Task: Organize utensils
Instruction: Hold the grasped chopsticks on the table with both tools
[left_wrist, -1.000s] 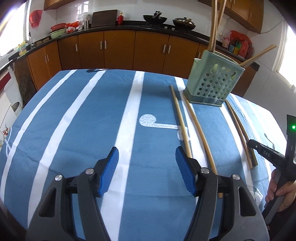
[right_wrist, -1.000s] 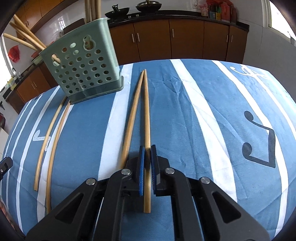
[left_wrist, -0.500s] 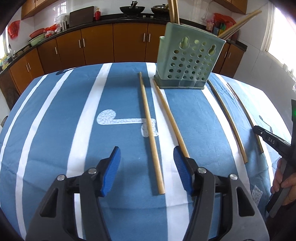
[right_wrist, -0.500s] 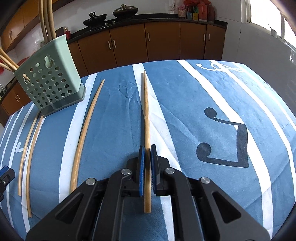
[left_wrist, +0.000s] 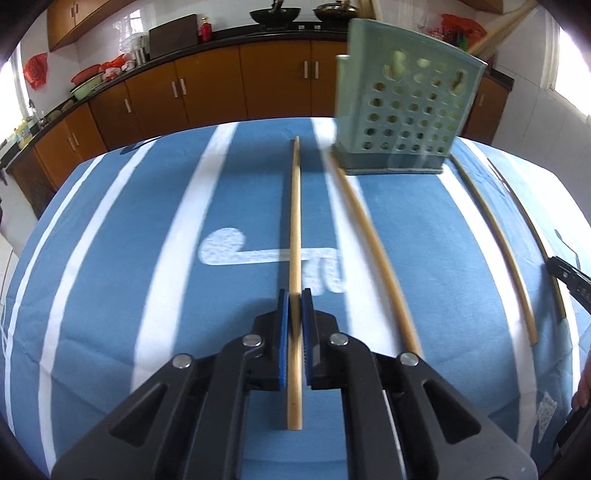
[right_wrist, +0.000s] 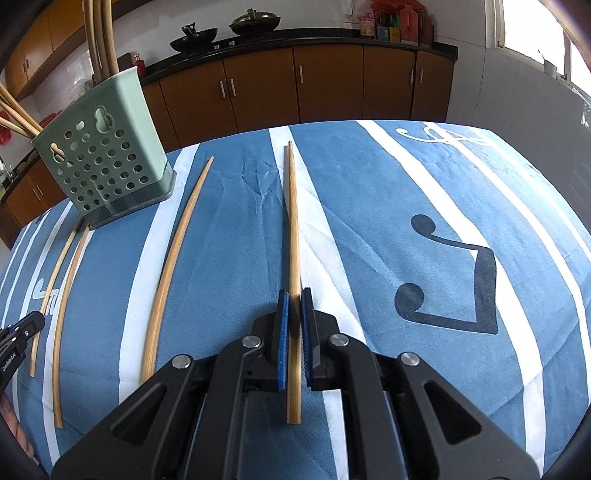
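My left gripper (left_wrist: 294, 299) is shut on a long bamboo chopstick (left_wrist: 295, 221) that points away over the blue striped cloth. My right gripper (right_wrist: 294, 299) is shut on another chopstick (right_wrist: 293, 221). A green perforated utensil holder (left_wrist: 402, 110) stands at the far side of the table, with several chopsticks upright in it; it shows in the right wrist view (right_wrist: 107, 162) at the left. Loose chopsticks lie on the cloth: one beside my left gripper (left_wrist: 373, 251), one further right (left_wrist: 495, 243), and one left of my right gripper (right_wrist: 173, 258).
The table carries a blue cloth with white stripes (right_wrist: 443, 221). Brown kitchen cabinets (left_wrist: 214, 88) and a counter with woks run along the back. The other gripper's tip shows at the right edge of the left wrist view (left_wrist: 569, 277) and at the left edge of the right wrist view (right_wrist: 18, 336).
My left gripper, open before, has swung right over a chopstick and shut on it. My right gripper stays shut on its chopstick and has drawn it away from its neighbour.
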